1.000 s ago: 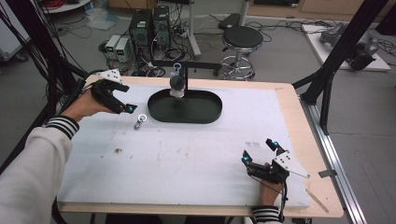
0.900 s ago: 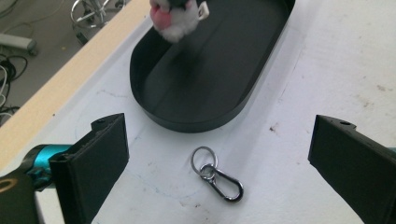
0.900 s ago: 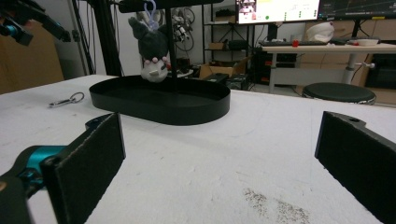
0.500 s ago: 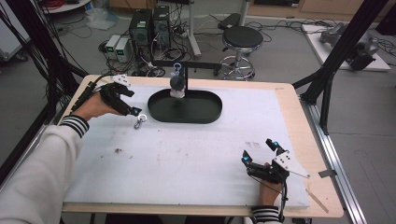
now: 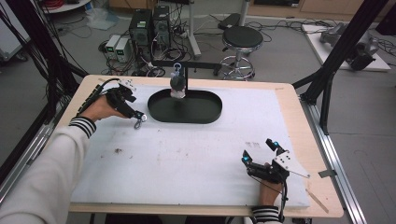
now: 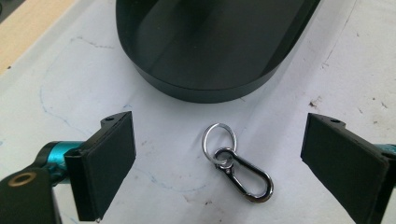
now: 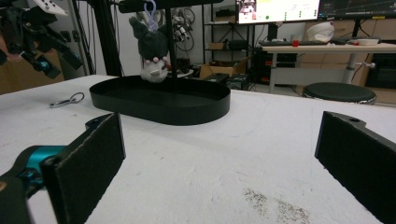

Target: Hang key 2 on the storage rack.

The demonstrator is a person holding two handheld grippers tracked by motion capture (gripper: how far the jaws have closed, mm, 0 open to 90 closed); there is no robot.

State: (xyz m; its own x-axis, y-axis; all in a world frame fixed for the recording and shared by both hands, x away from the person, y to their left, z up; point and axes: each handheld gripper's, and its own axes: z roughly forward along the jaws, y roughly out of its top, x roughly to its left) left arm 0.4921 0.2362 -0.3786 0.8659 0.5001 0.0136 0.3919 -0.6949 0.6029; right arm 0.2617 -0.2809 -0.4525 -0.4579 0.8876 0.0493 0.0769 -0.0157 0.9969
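i hold the left gripper (image 6: pixel 217 154) wide open over the key clip (image 6: pixel 237 162), which lies on the worktop just off the near-left end of the black tray (image 5: pixel 185 106). its jaws straddle the clip without touching and have just been closing. i should centre on the clasp before pinching. compared with a second ago, this gripper is lower and nearer the clip. the right gripper (image 5: pixel 259 153) rests open and empty near the front right corner.

Left claw (image 5: pixel 138 116) lowered over key clip (image 6: pixel 236 161), jaws narrowing slightly.
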